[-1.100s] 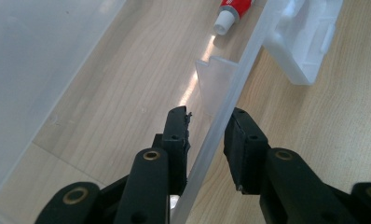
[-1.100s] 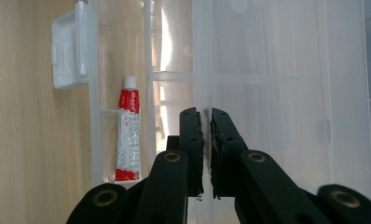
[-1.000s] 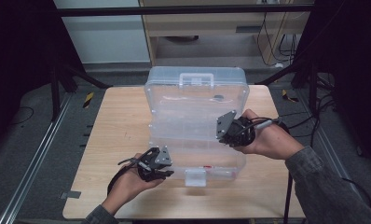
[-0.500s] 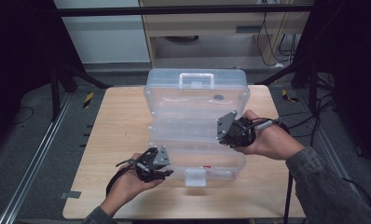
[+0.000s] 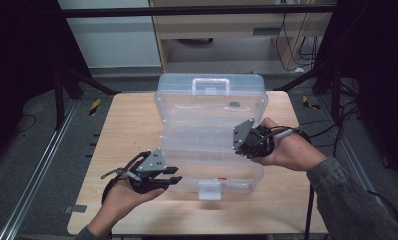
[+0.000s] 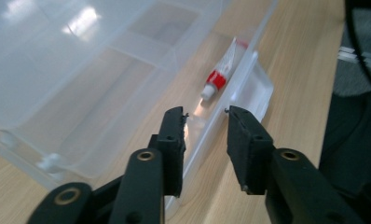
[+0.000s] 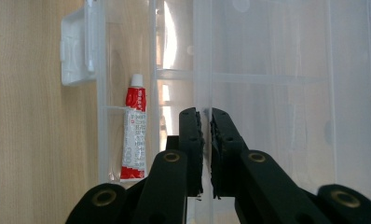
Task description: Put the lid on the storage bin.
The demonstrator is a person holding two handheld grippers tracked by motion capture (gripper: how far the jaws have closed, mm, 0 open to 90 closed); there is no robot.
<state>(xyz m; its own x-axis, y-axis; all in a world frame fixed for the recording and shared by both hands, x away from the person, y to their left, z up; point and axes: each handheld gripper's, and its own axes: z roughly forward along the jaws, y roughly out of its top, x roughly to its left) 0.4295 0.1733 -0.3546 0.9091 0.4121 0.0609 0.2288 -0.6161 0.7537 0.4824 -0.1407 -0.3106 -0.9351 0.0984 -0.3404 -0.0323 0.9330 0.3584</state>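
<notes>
Tube (image 7: 133,133) inside case (image 5: 210,125), case on table (image 5: 122,130)

The left hand (image 5: 122,192) enters at the lower left of the high view, palm up, its left gripper (image 5: 173,180) pointing right, jaws apart after closing slightly. At right centre, the right gripper (image 5: 235,142) points left, jaws nearly together.

Box (image 5: 207,125) — clear, colourless plastic, with a frosted white latch (image 5: 209,189). Tube (image 7: 133,135) left of the right gripper's fingers — white with small print, red bands at shoulder and crimp, white cap. Table (image 5: 117,135) — pale wood grain. Grippers — black jaws, brass-coloured rivets, grey top plates.
</notes>
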